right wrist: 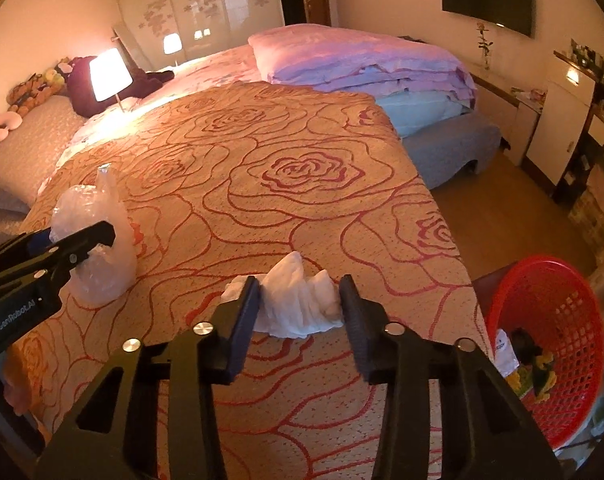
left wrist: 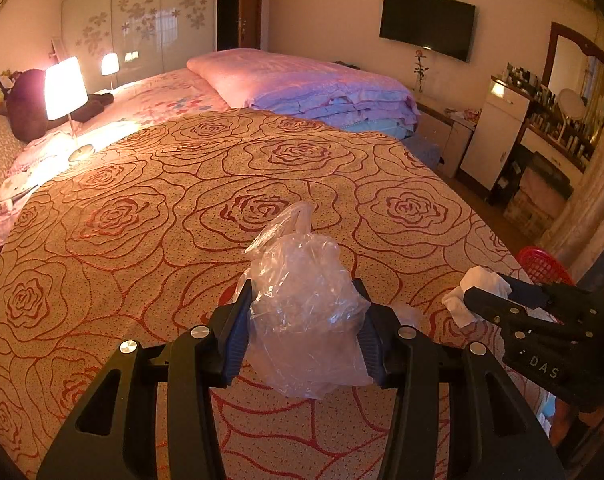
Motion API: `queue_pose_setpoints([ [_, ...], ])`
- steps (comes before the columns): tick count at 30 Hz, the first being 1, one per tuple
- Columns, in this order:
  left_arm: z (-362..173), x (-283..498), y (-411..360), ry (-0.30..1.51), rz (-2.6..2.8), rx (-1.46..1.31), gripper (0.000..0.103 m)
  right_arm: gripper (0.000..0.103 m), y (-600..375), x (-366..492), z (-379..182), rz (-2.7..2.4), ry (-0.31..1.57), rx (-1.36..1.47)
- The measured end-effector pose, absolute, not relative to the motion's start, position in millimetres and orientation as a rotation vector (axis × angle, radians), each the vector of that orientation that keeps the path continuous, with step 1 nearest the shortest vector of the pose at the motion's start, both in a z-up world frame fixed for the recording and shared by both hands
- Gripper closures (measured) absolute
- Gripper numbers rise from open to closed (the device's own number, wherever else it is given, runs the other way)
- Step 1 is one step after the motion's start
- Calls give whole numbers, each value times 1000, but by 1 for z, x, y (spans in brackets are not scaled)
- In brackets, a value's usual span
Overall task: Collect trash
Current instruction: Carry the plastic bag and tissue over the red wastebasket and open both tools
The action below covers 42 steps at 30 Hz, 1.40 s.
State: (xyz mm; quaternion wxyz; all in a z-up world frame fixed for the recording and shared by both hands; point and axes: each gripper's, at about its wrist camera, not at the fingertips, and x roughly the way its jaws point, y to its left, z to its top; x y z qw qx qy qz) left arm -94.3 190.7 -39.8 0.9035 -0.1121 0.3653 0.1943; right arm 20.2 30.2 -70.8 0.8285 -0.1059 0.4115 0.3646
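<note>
Left wrist view: one plastic bag, one tissue wad, one basket.

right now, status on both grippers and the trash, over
Left gripper shut on clear plastic bag. Right gripper shut on white tissue. Red basket beside bed, path clear.

Home bedroom: bed with rose-patterned cover, lit bedside lamp, sliding wardrobe, wall-mounted television.
</note>
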Motion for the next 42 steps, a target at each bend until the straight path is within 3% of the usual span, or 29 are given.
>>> queue_pose_setpoints([
  [24, -33, -85, 168, 750, 338, -199, 58, 68, 0, 27, -49, 758, 840, -139],
  [42, -3, -35, 118, 704, 210, -112, 58, 68, -51, 54, -16, 626, 752, -82],
])
